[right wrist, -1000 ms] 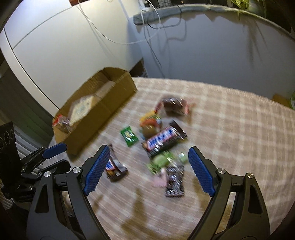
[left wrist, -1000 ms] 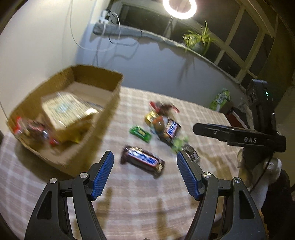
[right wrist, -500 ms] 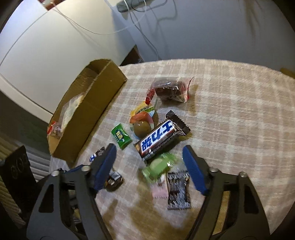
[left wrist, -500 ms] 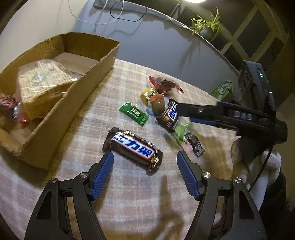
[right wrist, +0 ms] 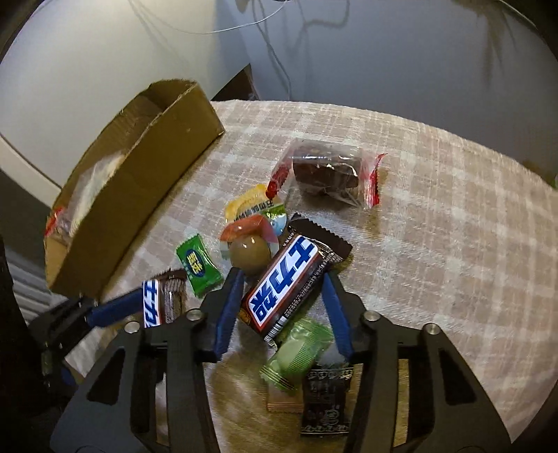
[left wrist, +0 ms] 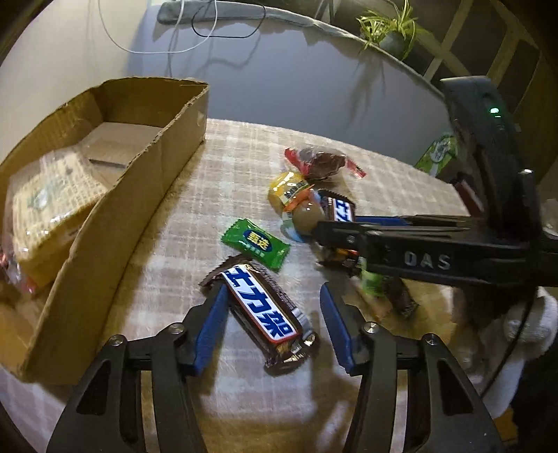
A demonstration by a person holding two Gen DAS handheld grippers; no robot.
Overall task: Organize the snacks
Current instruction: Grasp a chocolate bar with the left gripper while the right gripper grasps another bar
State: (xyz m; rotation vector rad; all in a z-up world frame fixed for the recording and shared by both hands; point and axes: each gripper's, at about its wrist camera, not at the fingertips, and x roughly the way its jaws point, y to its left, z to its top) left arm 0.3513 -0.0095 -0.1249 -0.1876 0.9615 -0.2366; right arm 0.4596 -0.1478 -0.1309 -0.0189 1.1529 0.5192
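Observation:
Two brown snack bars with blue-and-white labels lie on the checked tablecloth. My left gripper [left wrist: 272, 291] straddles one bar [left wrist: 265, 306]; its jaws are closing, and a gap still shows at the right pad. My right gripper [right wrist: 282, 275] straddles the other bar [right wrist: 289, 282], also closing, its pads close beside the wrapper without visibly squeezing it. An open cardboard box [left wrist: 139, 195] stands to the left and holds a pale cracker pack [left wrist: 52, 195]. In the right wrist view, the left gripper's blue finger [right wrist: 111, 310] lies by its bar [right wrist: 160, 299].
Around the bars lie a green candy [left wrist: 256, 244], a brown egg-shaped sweet [right wrist: 249, 252], a yellow packet [right wrist: 249, 205], a clear bag of brown cake [right wrist: 327, 172], a green packet [right wrist: 300, 350] and a dark packet [right wrist: 326, 400]. A potted plant [left wrist: 390, 31] sits on the ledge behind.
Both grippers have come down and forward, each onto its snack bar. Both pairs of jaws have narrowed around the bars.

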